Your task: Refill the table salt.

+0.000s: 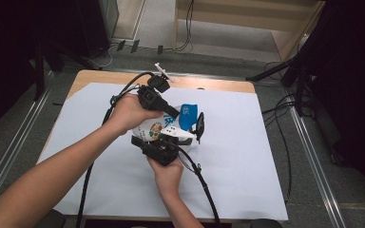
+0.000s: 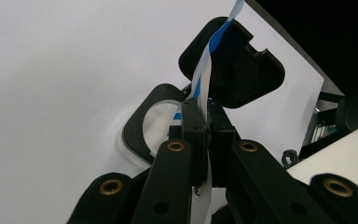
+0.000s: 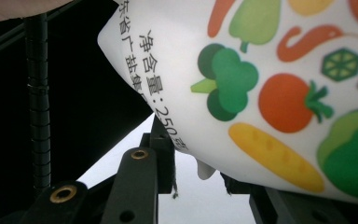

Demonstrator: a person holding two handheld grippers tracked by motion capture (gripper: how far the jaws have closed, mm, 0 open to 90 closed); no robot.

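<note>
A white bag printed with vegetables (image 1: 153,129), blue at its top end (image 1: 188,115), is held tilted above the table between both grippers. My left gripper (image 1: 172,114) is shut on the bag's thin blue-and-white edge (image 2: 204,70), and the jaws press flat together (image 2: 203,112). My right gripper (image 1: 179,137) holds the bag's lower end. The printed bag (image 3: 261,70) lies across its jaws with a corner (image 3: 205,170) between them, and the right jaw is mostly hidden. Under the bag stands a small black container (image 2: 142,126) with its flip lid (image 2: 242,70) open (image 1: 200,126).
A white sheet (image 1: 237,156) covers the wooden table (image 1: 100,76). Cables trail from both grippers across the sheet to the near edge (image 1: 204,185). A small white marker piece (image 1: 161,70) rides on the left gripper. Dark stands and floor cables surround the table.
</note>
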